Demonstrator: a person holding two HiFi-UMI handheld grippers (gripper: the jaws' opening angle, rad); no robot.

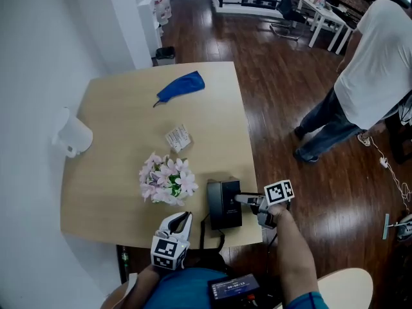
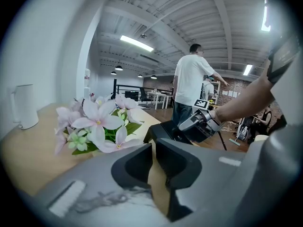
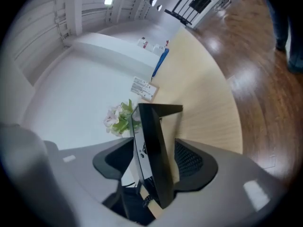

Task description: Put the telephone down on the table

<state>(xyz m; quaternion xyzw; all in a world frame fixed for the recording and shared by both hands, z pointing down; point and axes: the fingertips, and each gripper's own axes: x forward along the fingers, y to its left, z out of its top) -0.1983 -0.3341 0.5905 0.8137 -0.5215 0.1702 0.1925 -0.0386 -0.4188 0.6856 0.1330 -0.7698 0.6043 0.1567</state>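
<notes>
Trouble here would come mostly from the way out, not the way down. Far left on the table [image 1: 122, 108] a white jug [image 1: 72, 136] stands well clear of everything and is no concern. The flowers [image 1: 168, 179] are another matter: they sit just beside the telephone [image 1: 224, 203] on its left, so any shove that way would push the set into the petals.

The left gripper [image 2: 154, 150] hovers at the near edge with its jaws drawn in to a bare slit and nothing in it. It plays no part at present. If it drifted forward, though, it could knock the blooms or brush the set.

The telephone looks to be resting on the tabletop close to the near right corner, with little wood to spare on that side (the floor is right there). A dark cord [image 1: 203, 232] trails from it over the near edge. My guess is that a tug or snag on that cord could drag the whole set off.

The right gripper [image 1: 250, 200] reaches in from the right, its jaws spread wide to either side of the body and, as far as I can judge, no longer pressing it. The pads sit very near its flanks, so a crooked or hasty pull-back may catch one side and tip or slide it toward the corner.
</notes>
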